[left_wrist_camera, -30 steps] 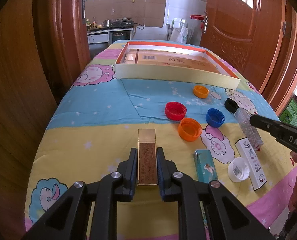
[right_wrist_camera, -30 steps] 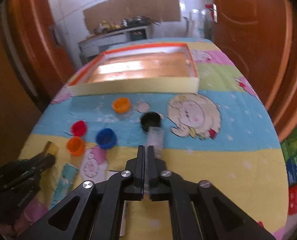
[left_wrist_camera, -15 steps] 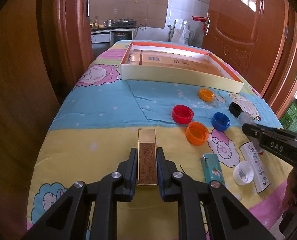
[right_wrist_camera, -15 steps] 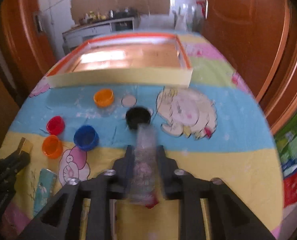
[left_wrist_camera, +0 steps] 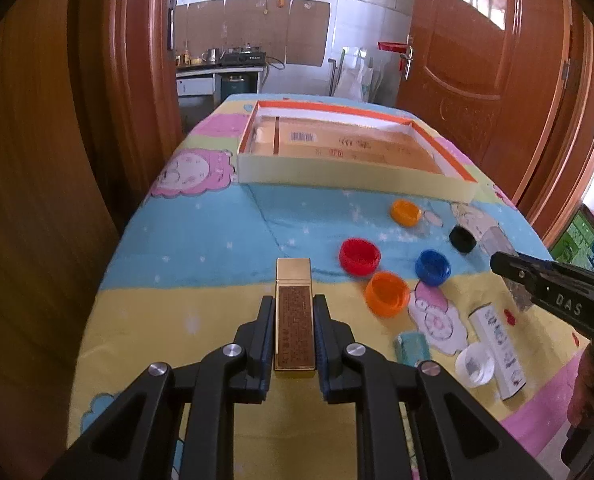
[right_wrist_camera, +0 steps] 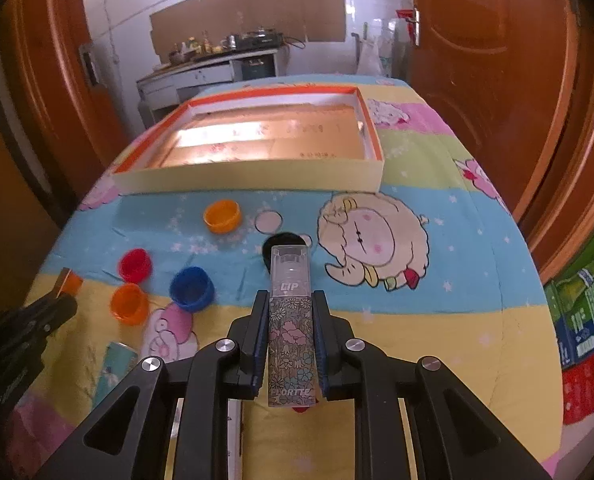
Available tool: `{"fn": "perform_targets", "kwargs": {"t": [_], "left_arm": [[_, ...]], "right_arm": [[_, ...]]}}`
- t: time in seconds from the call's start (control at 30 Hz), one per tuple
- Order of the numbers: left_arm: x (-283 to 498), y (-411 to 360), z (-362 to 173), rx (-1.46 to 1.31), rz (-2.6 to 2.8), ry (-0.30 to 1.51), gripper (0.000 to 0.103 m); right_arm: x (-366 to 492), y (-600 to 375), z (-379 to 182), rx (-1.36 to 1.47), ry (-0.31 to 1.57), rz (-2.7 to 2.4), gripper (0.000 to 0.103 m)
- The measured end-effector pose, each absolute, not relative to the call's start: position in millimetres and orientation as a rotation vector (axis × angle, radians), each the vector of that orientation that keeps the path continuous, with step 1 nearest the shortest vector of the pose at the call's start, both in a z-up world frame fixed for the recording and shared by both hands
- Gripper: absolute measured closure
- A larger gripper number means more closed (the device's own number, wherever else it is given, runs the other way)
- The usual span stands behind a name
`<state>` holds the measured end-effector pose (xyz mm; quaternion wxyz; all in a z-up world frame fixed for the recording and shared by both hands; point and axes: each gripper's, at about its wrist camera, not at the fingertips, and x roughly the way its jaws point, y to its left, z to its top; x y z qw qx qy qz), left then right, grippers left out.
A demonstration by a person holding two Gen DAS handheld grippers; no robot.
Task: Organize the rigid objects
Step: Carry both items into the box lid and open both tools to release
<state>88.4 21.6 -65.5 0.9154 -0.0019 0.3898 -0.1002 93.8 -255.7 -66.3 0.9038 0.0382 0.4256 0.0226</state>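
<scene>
Barely begun: left tongs (left_wrist_camera: 294, 332) grasp the gold lighter (left_wrist_camera: 293, 312), right tongs (right_wrist_camera: 290, 344) clench the floral lip tube (right_wrist_camera: 290, 332), both above the tabletop, while the tray (right_wrist_camera: 253, 179) at twelve o'clock holds nothing and caps remain scattered.

A home. Varnished wooden doors (left_wrist_camera: 461, 80) fill the right of the frame; at top centre a doorway opens on a tiled kitchen with a gas stove (left_wrist_camera: 243, 57) and pots on a counter. A cartoon-print bedsheet (left_wrist_camera: 201, 240) covers the foreground.
</scene>
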Motion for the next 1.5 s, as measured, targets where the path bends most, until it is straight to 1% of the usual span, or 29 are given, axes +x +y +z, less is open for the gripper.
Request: {"fn": "perform_targets", "kwargs": {"t": [0.33,0.7,0.83,1.03,1.17,1.3,1.5], "left_arm": [[119.2,1.8,-23.1,0.050,-0.141,0.728,0.085],[176.6,-24.0,11.4,0.089,-0.082,0.673,0.085],[201.8,-28.6,22.1,0.078,-0.074,0.670,0.085],[249.2,-36.8,37.2,0.075,-0.088,0.700,0.085],[291.2,-42.2,27.4,0.069,-0.113,0.783,0.085],[331.8,-42.7,3.4,0.064,-0.109,0.869,0.085],[369.3,-38.1,-30.9,0.041,-0.111,0.976,0.085]], "right_arm": [[112.4,-265.1,-31.3,0.030,0.816,0.108,0.083],[151.7,-268.5,2.0,-0.005,0.754,0.141,0.083],[171.5,-269.2,11.0,-0.004,0.747,0.169,0.083],[225.0,-276.2,21.2,0.022,0.775,0.215,0.083],[268.7,-280.2,15.7,0.051,0.838,0.246,0.083],[307.2,-284.9,1.4,0.068,0.902,0.248,0.083],[347.4,-282.6,-28.3,0.054,0.979,0.219,0.083]]}}
